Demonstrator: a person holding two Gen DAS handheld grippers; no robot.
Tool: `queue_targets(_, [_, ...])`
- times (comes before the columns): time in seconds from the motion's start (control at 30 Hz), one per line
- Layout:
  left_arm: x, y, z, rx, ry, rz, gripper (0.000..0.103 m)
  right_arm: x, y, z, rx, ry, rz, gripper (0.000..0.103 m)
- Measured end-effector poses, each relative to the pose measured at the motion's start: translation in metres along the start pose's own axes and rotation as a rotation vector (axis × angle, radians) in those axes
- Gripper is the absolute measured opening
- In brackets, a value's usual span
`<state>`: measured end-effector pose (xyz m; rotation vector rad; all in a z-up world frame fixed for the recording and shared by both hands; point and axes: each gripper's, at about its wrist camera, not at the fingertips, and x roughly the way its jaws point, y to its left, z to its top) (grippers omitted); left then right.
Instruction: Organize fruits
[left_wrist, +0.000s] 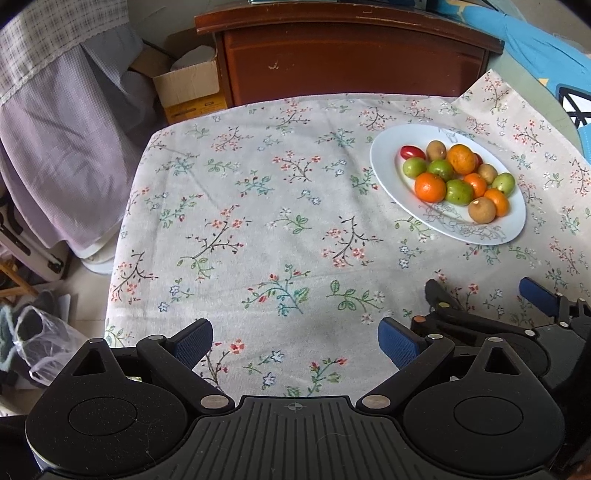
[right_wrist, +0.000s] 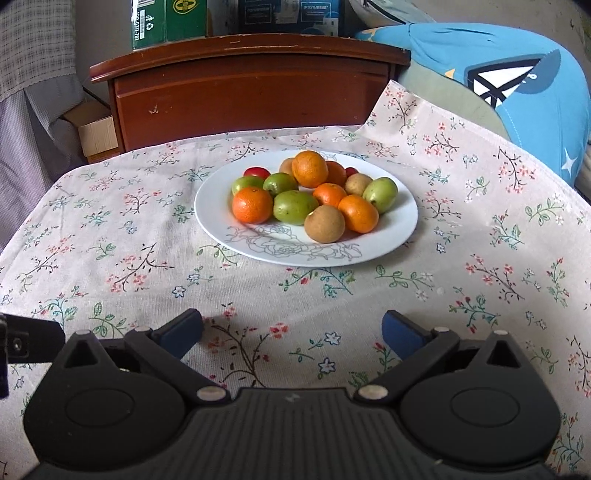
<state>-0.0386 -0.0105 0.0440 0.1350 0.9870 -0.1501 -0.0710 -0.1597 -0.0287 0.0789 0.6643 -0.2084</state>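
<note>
Both claws, left claw (left_wrist: 295, 341) and right claw (right_wrist: 291, 332), gape wide and empty; we judge the fruits (right_wrist: 306, 192), heaped on the plate (right_wrist: 210, 218), light, round, bruisable: pinch across the middle.

A pale cloth (right_wrist: 110, 236) printed with pink blossoms, dark twigs and green leaves covers the bench. The white plate (right_wrist: 399, 229) ahead of the right tool (right_wrist: 291, 332) carries a grey line-drawn rose and orange, green, brown and red fruits (right_wrist: 295, 206). Both tools are black with blue pads (right_wrist: 400, 334); beyond the plate stands a red-brown wooden cabinet (right_wrist: 240, 96).
</note>
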Motion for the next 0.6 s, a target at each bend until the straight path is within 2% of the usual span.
queue_targets(0.6, [0.021, 0.01, 0.0, -0.033, 0.043, 0.036, 0.097, -0.001, -0.001, -0.001, 0.001, -0.001, 0.0, 0.102])
